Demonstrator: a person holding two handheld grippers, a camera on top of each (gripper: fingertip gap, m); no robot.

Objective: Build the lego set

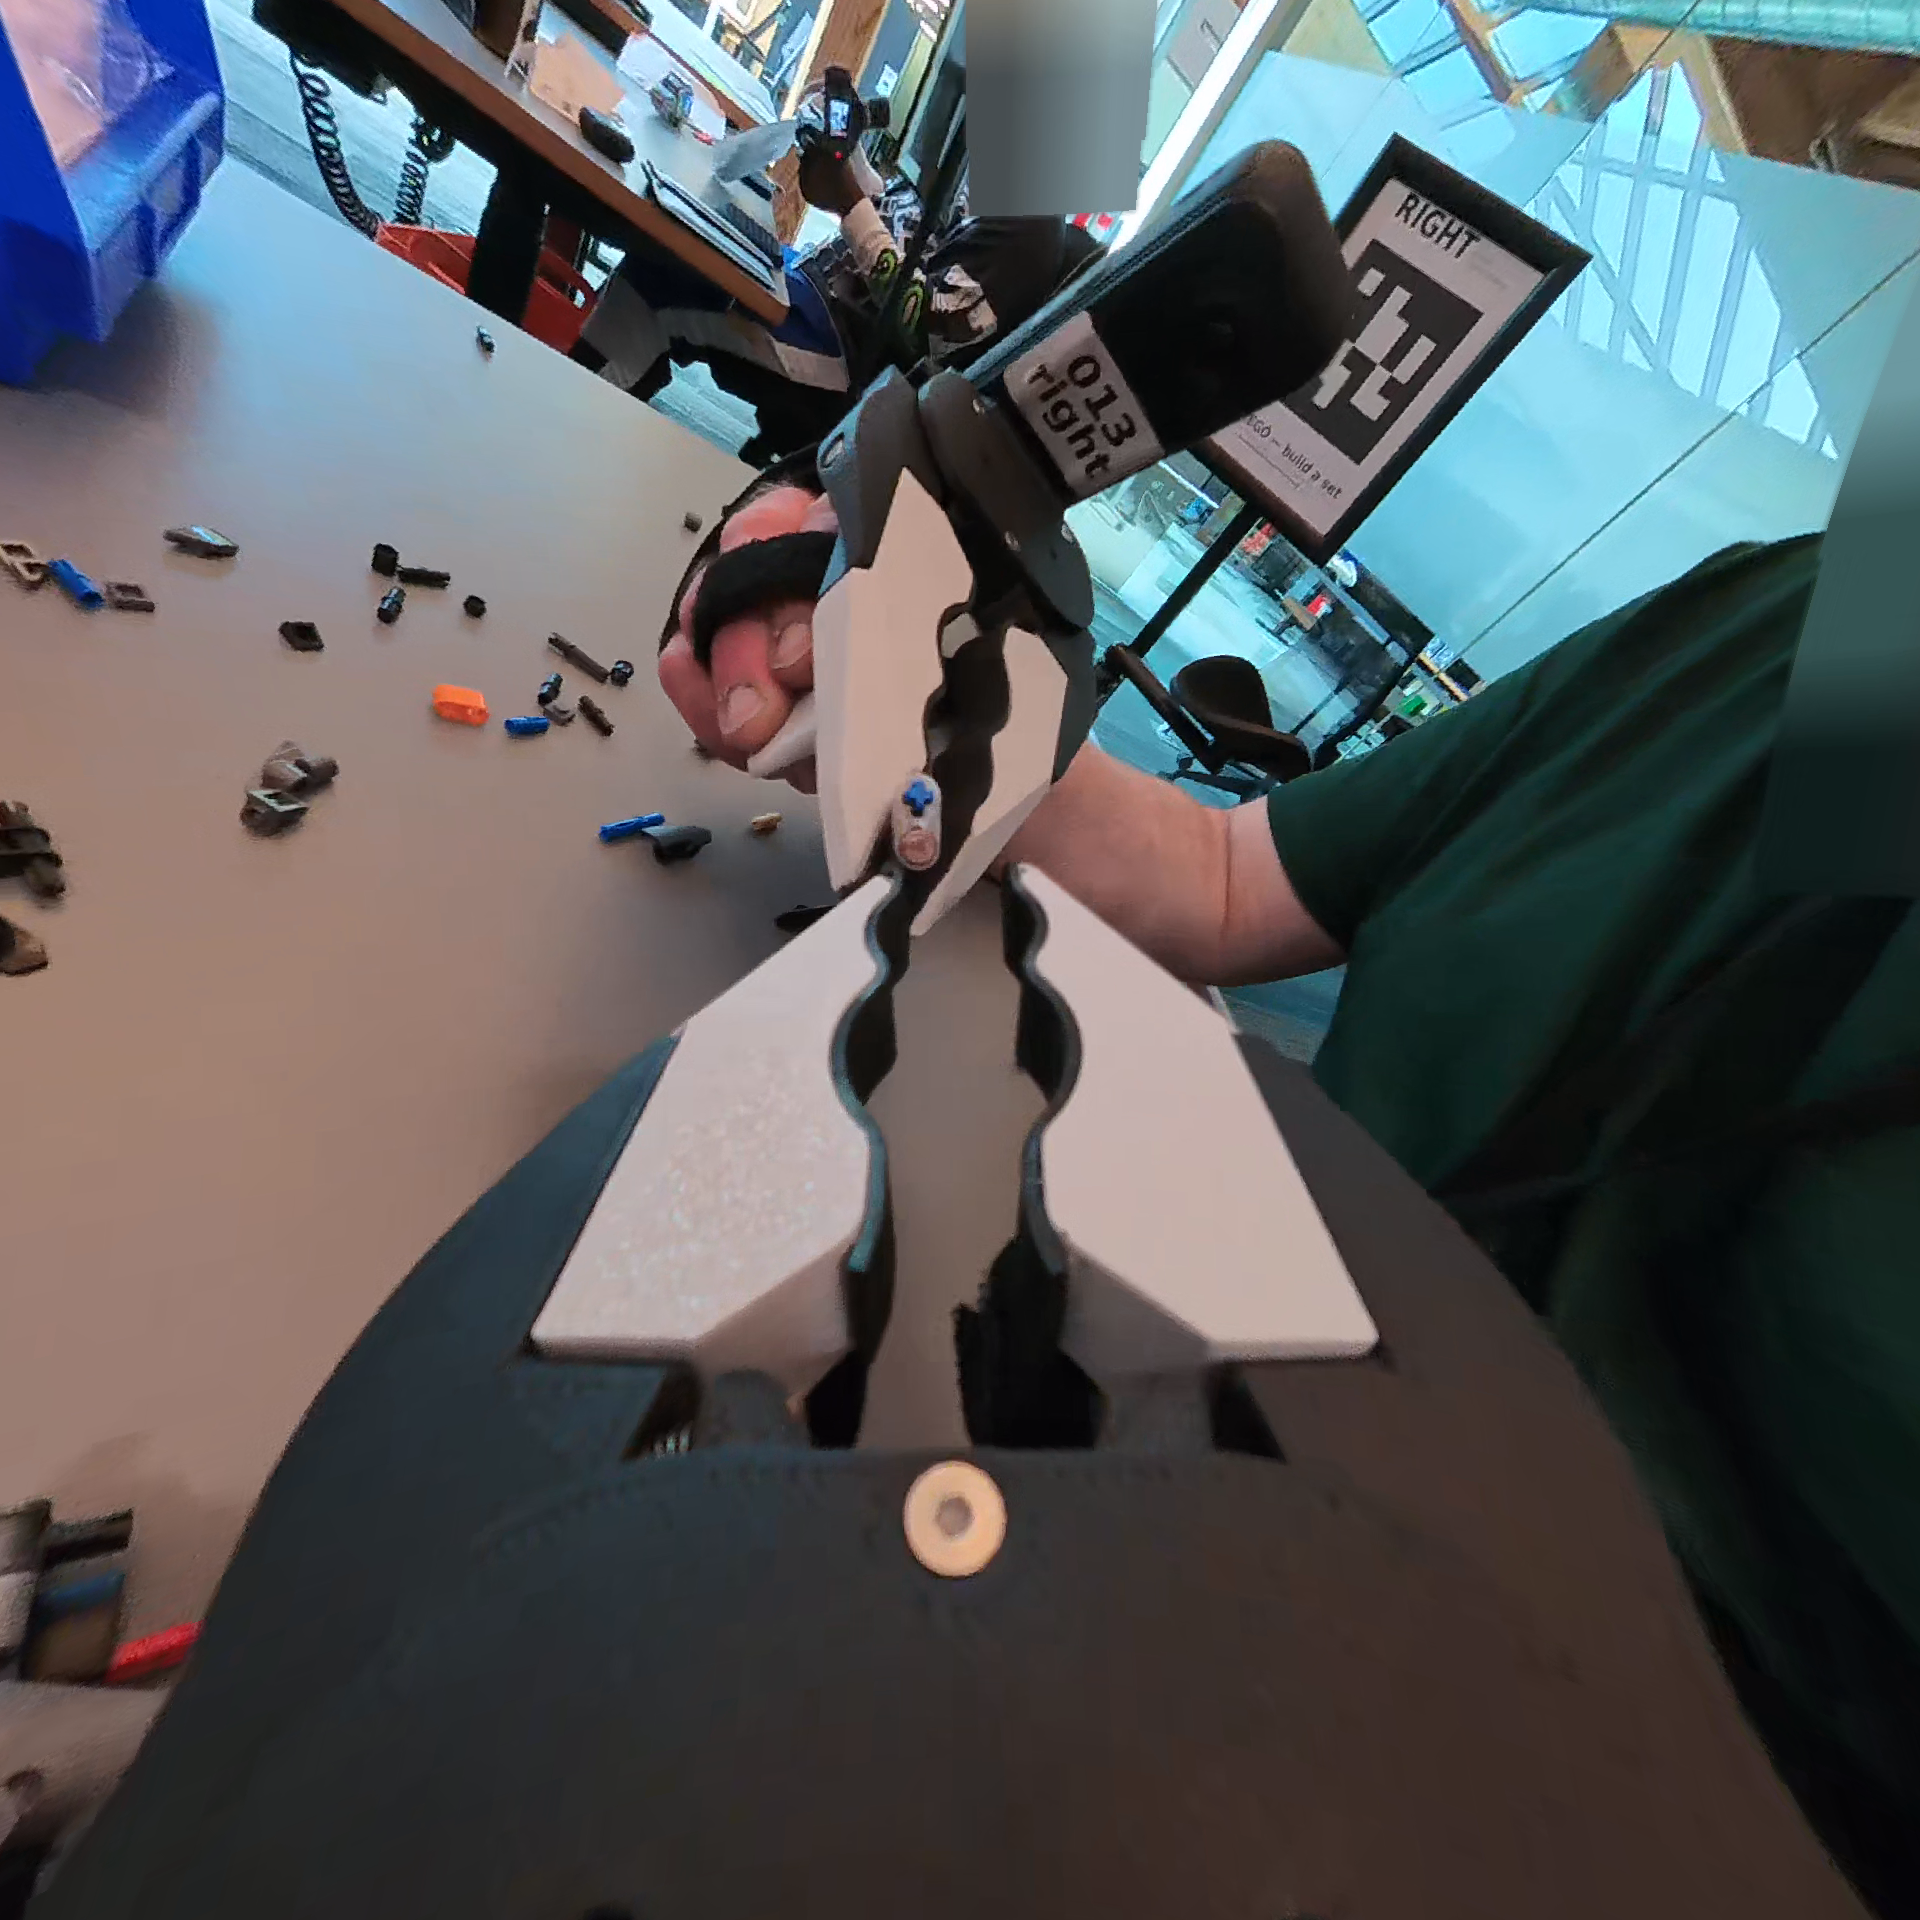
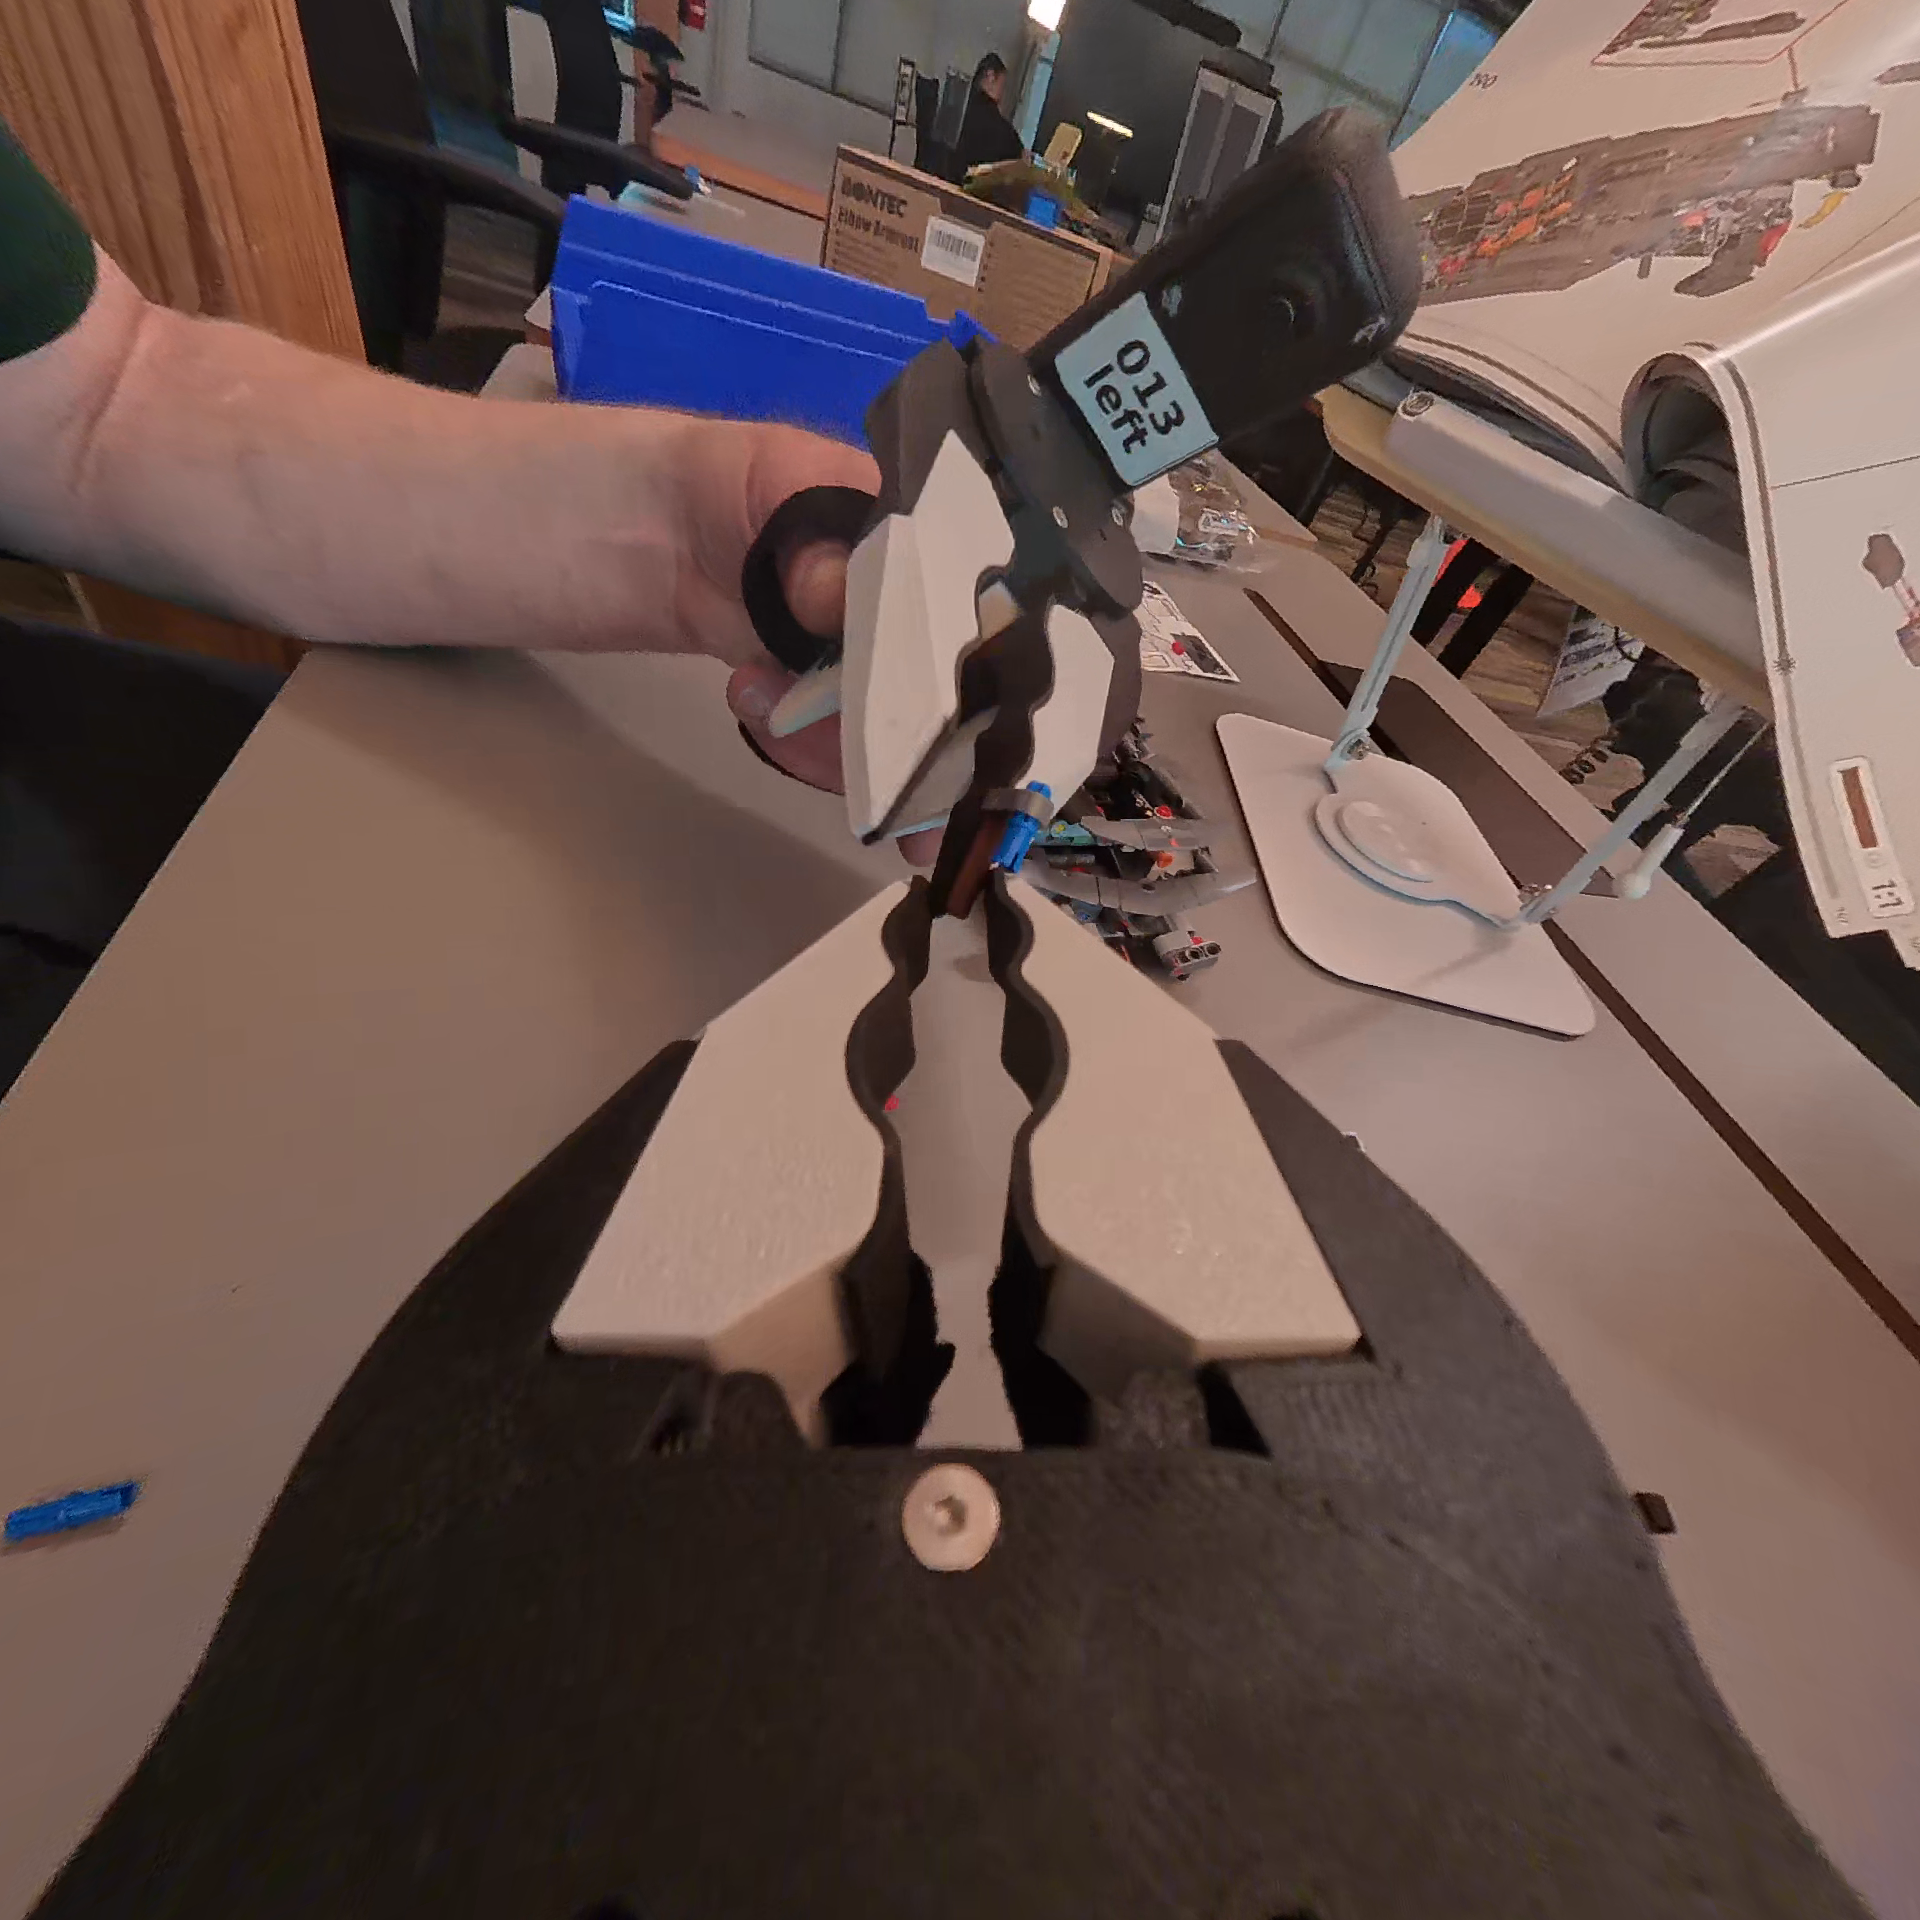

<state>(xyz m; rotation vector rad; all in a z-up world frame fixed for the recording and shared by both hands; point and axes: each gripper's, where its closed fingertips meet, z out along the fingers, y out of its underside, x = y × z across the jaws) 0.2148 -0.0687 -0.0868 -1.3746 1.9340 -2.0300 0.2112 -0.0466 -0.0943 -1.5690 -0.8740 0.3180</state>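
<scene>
A small Lego sub-assembly [image 1: 918, 826], a grey beam with a blue pin and a brown bar, hangs in the air above the grey table [image 1: 312, 1091]. My two grippers meet tip to tip on it. My left gripper [image 1: 954, 883] is closed to a narrow gap at the assembly's lower end. My right gripper [image 1: 914, 873] comes from above and is shut on the grey beam. In the right wrist view the brown bar [image 2: 961, 873] sits between my right gripper's [image 2: 956, 891] tips. There my left gripper [image 2: 966, 821] pinches the grey and blue part [image 2: 1013, 826].
Loose small pieces, among them an orange one [image 1: 457, 704], lie scattered on the table. A blue bin [image 2: 727, 322] stands at the back. A partly built model [image 2: 1132, 842] lies beside the white stand base [image 2: 1403, 883] of an open instruction booklet [image 2: 1662, 260]. A framed sign [image 1: 1423, 343] stands behind. The tips of both grippers are at nearly the same place.
</scene>
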